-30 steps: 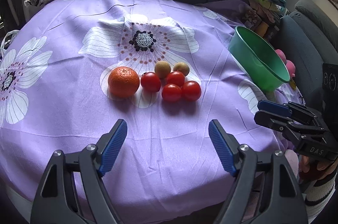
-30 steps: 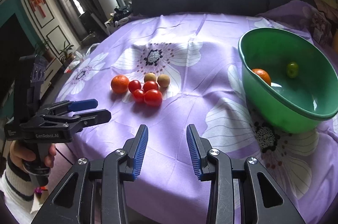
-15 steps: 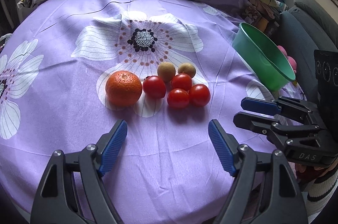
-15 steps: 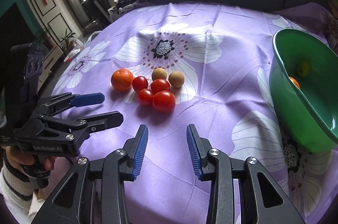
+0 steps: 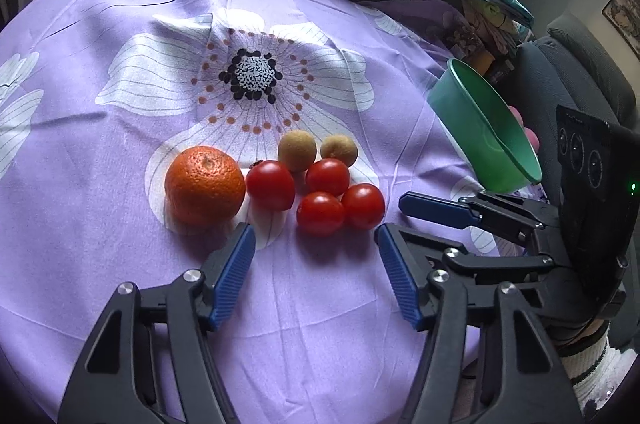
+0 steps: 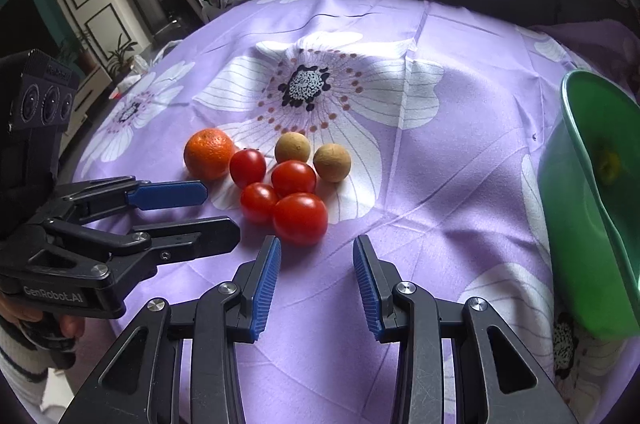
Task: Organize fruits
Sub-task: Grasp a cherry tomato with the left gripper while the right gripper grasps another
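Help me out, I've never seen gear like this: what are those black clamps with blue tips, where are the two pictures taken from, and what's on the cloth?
They are two hand-held claws, one per hand; no robot. Each carries a camera looking along its fingers. One picture looks out from the left claw, the other from the right claw. Both are open and hold nothing. On the purple flowered cloth lie an orange, four tomatoes and two small brown fruits. A green bowl stands to the right.
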`<state>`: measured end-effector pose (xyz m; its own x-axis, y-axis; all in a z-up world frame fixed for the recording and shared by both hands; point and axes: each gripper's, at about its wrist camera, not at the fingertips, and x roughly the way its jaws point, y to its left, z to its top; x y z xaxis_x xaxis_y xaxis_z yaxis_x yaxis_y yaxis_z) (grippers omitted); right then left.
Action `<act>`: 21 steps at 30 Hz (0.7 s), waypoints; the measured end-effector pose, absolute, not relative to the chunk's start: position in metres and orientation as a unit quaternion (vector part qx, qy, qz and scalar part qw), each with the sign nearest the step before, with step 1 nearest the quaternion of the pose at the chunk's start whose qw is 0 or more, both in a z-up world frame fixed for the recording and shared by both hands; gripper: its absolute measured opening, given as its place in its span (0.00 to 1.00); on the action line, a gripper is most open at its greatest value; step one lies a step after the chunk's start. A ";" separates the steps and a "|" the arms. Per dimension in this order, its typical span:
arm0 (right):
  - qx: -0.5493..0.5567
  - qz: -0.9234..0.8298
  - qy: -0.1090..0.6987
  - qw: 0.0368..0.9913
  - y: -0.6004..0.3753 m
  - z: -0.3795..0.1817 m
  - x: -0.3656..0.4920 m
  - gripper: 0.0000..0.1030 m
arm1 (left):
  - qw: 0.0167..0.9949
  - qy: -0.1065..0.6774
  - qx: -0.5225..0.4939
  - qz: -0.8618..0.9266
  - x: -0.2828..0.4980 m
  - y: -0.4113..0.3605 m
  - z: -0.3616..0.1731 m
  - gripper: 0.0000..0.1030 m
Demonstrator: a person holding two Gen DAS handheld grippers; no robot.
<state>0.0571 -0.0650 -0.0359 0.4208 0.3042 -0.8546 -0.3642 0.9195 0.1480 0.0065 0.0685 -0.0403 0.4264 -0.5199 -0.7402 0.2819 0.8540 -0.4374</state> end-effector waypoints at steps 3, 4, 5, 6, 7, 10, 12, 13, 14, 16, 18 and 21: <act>-0.049 0.204 0.502 0.839 -0.059 -0.038 0.062 0.37 | 0.833 0.482 -0.128 -0.240 0.011 0.067 -0.042 0.56; -0.057 0.206 0.502 0.838 -0.056 -0.039 0.063 0.37 | 0.833 0.483 -0.129 -0.237 0.013 0.067 -0.043 0.52; -0.064 0.210 0.501 0.837 -0.054 -0.039 0.064 0.37 | 0.832 0.485 -0.132 -0.236 0.015 0.068 -0.044 0.51; -0.073 0.211 0.502 0.836 -0.051 -0.041 0.066 0.37 | 0.830 0.487 -0.136 -0.235 0.017 0.068 -0.045 0.50; -0.080 0.213 0.504 0.833 -0.049 -0.042 0.068 0.37 | 0.828 0.489 -0.140 -0.235 0.019 0.069 -0.047 0.50; -0.094 0.215 0.507 0.830 -0.044 -0.045 0.071 0.37 | 0.827 0.490 -0.143 -0.236 0.022 0.071 -0.048 0.50; -0.099 0.217 0.505 0.830 -0.043 -0.046 0.073 0.37 | 0.825 0.491 -0.147 -0.237 0.024 0.071 -0.048 0.50; -0.099 0.219 0.504 0.830 -0.043 -0.046 0.073 0.37 | 0.824 0.491 -0.149 -0.238 0.026 0.071 -0.048 0.50; -0.100 0.220 0.502 0.831 -0.044 -0.046 0.074 0.37 | 0.824 0.492 -0.151 -0.239 0.027 0.071 -0.048 0.50; -0.096 0.223 0.500 0.831 -0.045 -0.046 0.074 0.36 | 0.823 0.492 -0.150 -0.240 0.028 0.069 -0.048 0.50; -0.094 0.225 0.499 0.832 -0.046 -0.045 0.073 0.34 | 0.823 0.492 -0.149 -0.241 0.028 0.068 -0.048 0.50; -0.091 0.222 0.498 0.833 -0.051 -0.044 0.070 0.34 | 0.825 0.492 -0.142 -0.240 0.028 0.065 -0.048 0.49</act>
<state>0.0702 -0.0508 -0.0445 0.4058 0.2800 -0.8700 -0.4609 0.8847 0.0697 0.0281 0.0650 -0.0476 0.4005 -0.5355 -0.7436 0.2550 0.8445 -0.4709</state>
